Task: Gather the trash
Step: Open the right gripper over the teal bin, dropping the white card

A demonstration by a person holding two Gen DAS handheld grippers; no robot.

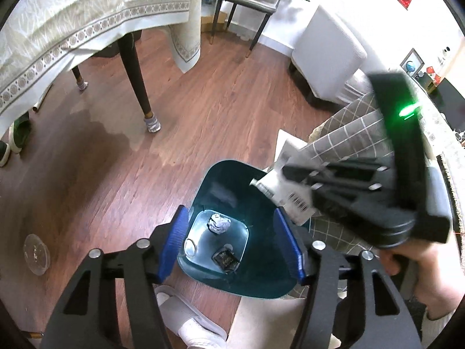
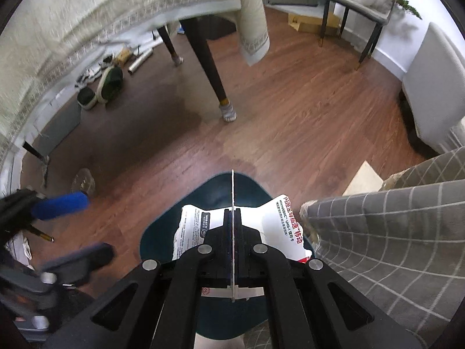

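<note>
A dark teal trash bin (image 1: 226, 180) stands on the wood floor; it holds a crumpled paper ball (image 1: 218, 223), a dark wrapper (image 1: 226, 260) and a small round lid (image 1: 190, 247). My left gripper (image 1: 231, 241) is open and empty, its blue pads (image 1: 174, 241) spread over the bin's mouth. My right gripper (image 2: 232, 218) is shut on a white torn card package (image 2: 280, 221) with a barcode (image 1: 296, 200), held over the bin (image 2: 241, 186). In the left wrist view the right gripper (image 1: 290, 171) comes in from the right above the bin's rim.
A clear plastic lid (image 1: 36, 254) lies on the floor at left. A table with a cream cloth (image 1: 87, 14) and dark legs (image 1: 136, 81) stands behind. A grey checked cushion (image 2: 392, 232) is at right, a white armchair (image 1: 328, 52) beyond. Slippers (image 2: 109, 83) lie under the table.
</note>
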